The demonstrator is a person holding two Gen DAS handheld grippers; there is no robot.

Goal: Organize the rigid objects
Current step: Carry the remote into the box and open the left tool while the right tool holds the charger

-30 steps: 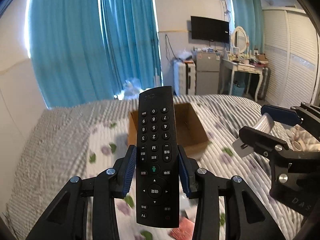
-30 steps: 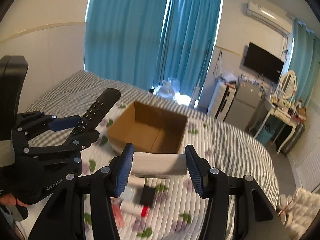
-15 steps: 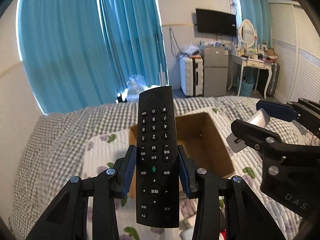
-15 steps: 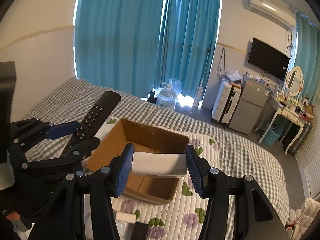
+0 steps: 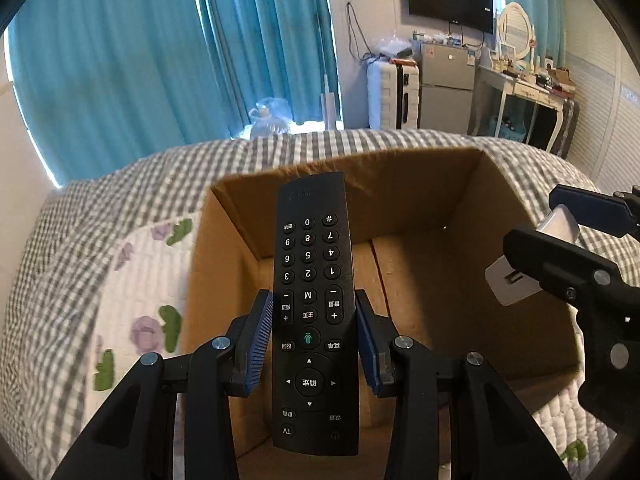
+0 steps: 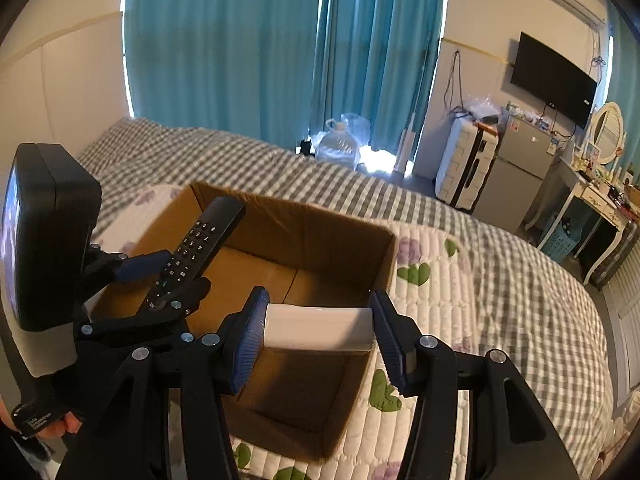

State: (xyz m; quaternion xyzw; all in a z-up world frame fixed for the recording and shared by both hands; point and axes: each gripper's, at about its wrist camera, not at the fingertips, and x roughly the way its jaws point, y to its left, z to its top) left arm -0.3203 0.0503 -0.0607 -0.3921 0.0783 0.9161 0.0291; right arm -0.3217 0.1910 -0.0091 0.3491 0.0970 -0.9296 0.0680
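Black remote (image 5: 310, 312) pinched tight in my left tool (image 5: 315, 340), white block (image 6: 318, 328) clamped in my right tool (image 6: 318, 338), both over the open cardboard box (image 6: 344, 228).

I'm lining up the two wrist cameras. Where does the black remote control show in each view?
Left wrist view: remote control stands centre frame, clamped between the left gripper fingers, over the open cardboard box.
Right wrist view: remote control sits at left, slanting up to the right, over the box's left side.
Shared landmark: the cardboard box on the bed.
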